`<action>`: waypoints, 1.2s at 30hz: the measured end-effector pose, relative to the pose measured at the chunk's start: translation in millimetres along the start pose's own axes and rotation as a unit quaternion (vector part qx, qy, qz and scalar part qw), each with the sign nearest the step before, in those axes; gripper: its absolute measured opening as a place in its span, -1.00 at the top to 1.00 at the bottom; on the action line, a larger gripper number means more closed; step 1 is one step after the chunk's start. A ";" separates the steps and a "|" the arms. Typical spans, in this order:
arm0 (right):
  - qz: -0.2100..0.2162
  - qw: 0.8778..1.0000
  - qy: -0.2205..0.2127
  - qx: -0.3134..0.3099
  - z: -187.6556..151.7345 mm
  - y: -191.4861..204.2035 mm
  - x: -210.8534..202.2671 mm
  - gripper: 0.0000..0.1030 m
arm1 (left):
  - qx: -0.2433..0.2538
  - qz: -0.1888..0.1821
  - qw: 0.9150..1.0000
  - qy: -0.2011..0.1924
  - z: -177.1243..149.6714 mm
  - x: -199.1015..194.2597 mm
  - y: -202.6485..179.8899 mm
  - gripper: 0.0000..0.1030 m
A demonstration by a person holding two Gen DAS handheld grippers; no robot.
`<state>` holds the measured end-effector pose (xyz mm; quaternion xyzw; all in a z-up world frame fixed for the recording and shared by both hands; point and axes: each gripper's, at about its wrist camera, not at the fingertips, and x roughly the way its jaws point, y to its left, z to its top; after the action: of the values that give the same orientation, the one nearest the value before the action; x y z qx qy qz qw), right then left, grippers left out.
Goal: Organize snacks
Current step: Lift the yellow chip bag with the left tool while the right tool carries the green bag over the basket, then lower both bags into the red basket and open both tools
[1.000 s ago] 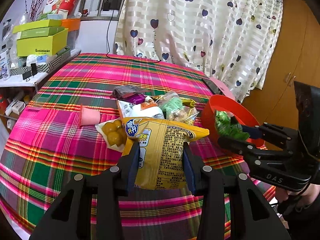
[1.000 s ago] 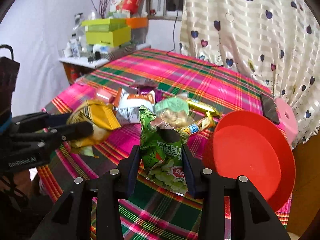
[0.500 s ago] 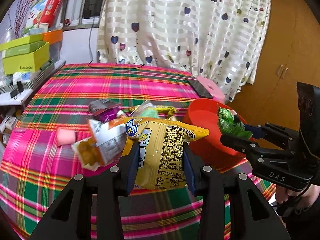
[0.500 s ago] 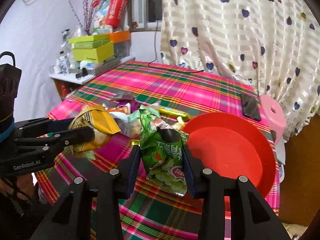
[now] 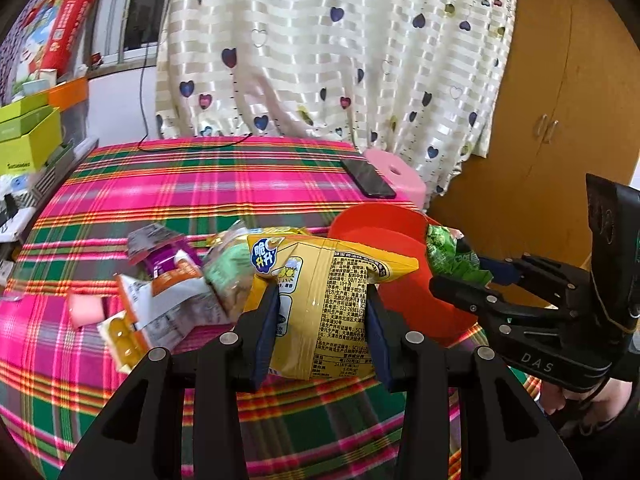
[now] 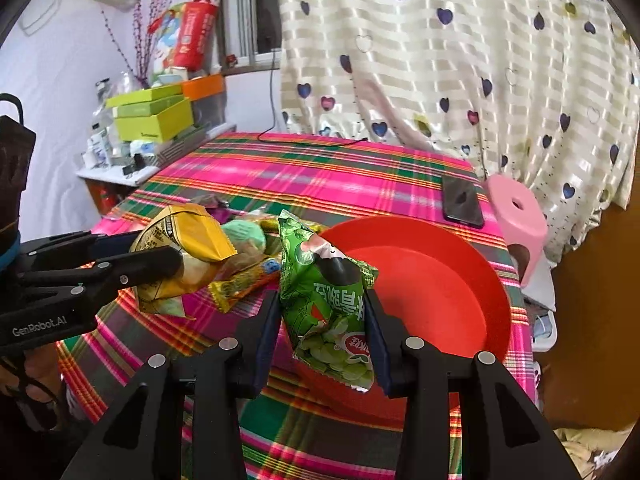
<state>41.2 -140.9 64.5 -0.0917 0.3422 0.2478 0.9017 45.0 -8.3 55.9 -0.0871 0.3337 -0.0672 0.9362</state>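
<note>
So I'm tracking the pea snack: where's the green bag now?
In the right-wrist view, the green bag is clamped in the right gripper, over the red bowl's near-left rim.

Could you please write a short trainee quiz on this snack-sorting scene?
1. True or false: the red bowl already holds a snack.
2. Which packet does the left hand-held gripper grip: A green, B yellow, C purple?
3. What dark flat thing lies on the tablecloth beside the pink stool?

Key: 1 false, it holds no snack. 2 B, the yellow packet; the right hand-held gripper grips the green packet. 3 A phone.
</note>
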 end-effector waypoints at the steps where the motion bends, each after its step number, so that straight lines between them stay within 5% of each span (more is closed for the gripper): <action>1: -0.002 1.000 0.001 0.002 -0.6 -3.3 0.8 0.25 | 0.002 -0.002 1.000 0.002 1.5 2.4 -2.4 0.19; 36: -0.048 0.995 0.039 0.073 -16.0 -92.6 32.7 0.25 | 0.066 -0.057 0.995 0.050 27.7 83.6 -73.0 0.18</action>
<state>100.2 -213.4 30.4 -0.0515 0.3895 0.1747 0.9028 121.9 -91.6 40.9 -0.0408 0.3694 -0.1464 0.9168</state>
